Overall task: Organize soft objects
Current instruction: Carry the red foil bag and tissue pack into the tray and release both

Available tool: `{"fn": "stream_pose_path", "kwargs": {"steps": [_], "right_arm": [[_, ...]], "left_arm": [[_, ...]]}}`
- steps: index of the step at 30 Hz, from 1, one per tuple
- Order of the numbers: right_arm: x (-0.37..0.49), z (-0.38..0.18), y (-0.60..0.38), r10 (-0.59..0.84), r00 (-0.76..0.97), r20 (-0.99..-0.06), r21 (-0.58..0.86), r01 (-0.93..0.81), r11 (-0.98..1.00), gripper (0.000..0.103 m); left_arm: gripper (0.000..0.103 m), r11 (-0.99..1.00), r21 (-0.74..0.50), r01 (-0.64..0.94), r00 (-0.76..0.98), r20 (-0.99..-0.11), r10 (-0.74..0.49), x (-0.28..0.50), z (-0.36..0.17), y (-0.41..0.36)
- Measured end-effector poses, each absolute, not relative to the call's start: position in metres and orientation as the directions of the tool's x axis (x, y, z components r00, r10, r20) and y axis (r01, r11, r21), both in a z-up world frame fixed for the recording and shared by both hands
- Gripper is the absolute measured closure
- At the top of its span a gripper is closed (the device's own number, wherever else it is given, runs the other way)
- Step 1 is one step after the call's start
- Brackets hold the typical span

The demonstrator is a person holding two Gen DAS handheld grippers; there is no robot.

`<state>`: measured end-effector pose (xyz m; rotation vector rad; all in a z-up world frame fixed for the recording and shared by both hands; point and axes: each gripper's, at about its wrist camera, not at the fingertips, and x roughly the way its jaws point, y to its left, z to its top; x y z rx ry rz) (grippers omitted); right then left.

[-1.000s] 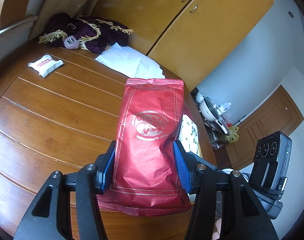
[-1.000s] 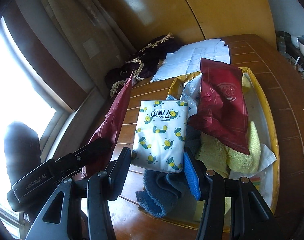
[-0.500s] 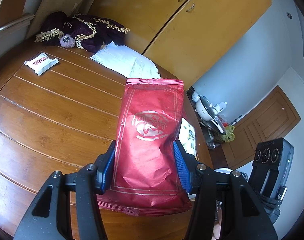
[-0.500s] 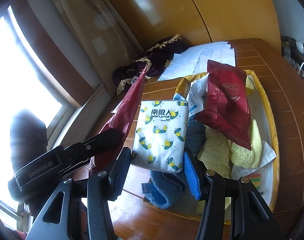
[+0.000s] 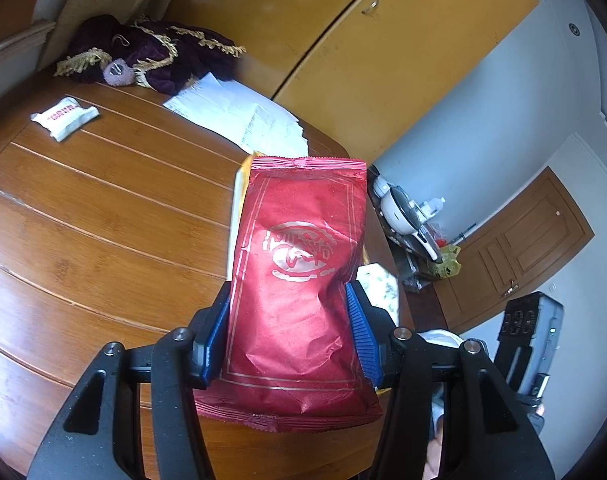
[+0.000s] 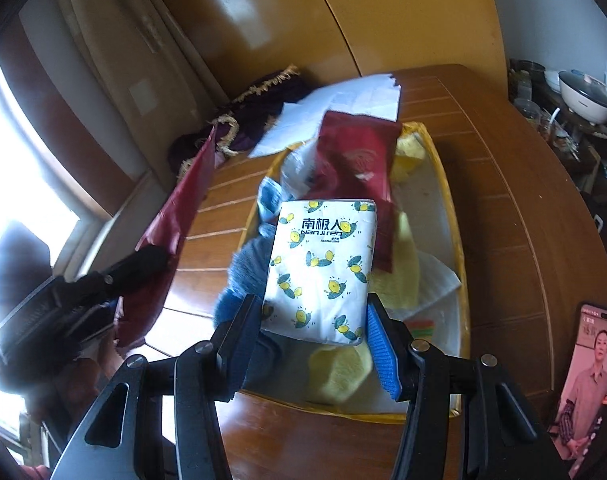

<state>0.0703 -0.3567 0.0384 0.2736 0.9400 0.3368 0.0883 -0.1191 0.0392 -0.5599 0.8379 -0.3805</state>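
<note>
Left hand-held gripper (image 5: 287,332): closed on shiny red foil packet (image 5: 299,280), lifted for sorting.
Right hand-held gripper (image 6: 313,340): clamps white bee-printed tissue pack (image 6: 323,272) above yellow tray (image 6: 455,240).

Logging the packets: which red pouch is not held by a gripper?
The red pouch lying in the yellow tray; the other red pouch is clamped in the left gripper.

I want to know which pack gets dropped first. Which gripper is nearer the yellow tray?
Right. The right gripper holds its tissue pack above the yellow tray; the left gripper, holding the red packet, is beside the tray's left edge.
</note>
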Motion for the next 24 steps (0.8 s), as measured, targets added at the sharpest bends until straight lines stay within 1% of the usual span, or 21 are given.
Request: {"fn": "stream_pose_path", "kwargs": {"steps": [6, 10, 16, 18, 22, 24], "right_arm": [[0.058, 0.033, -0.355, 0.381, 0.528, -0.759, 0.338, -0.181, 0.924, 0.050], [0.057, 0.027, -0.358, 0.334, 0.524, -0.783, 0.290, -0.167, 0.942, 0.049], [0.066, 0.014, -0.361, 0.290, 0.493, -0.820, 0.256, -0.138, 0.957, 0.049], [0.068, 0.012, -0.362, 0.286, 0.491, -0.823, 0.260, -0.122, 0.958, 0.047], [0.067, 0.015, -0.367, 0.282, 0.505, -0.816, 0.267, -0.104, 0.958, 0.046], [0.066, 0.020, -0.367, 0.274, 0.521, -0.808, 0.258, -0.106, 0.960, 0.043]], "left_arm": [[0.051, 0.786, -0.603, 0.136, 0.574, -0.598, -0.559, 0.088, 0.032, -0.142], [0.051, 0.787, -0.602, 0.136, 0.539, -0.622, -0.568, 0.093, 0.020, -0.157], [0.051, 0.818, -0.556, 0.145, 0.547, -0.644, -0.535, 0.099, 0.014, -0.173], [0.050, 0.826, -0.543, 0.148, 0.550, -0.649, -0.525, 0.100, 0.016, -0.176], [0.048, 0.816, -0.550, 0.174, 0.533, -0.645, -0.548, 0.097, 0.015, -0.178], [0.045, 0.814, -0.554, 0.178, 0.527, -0.644, -0.554, 0.095, 0.013, -0.175]]}}
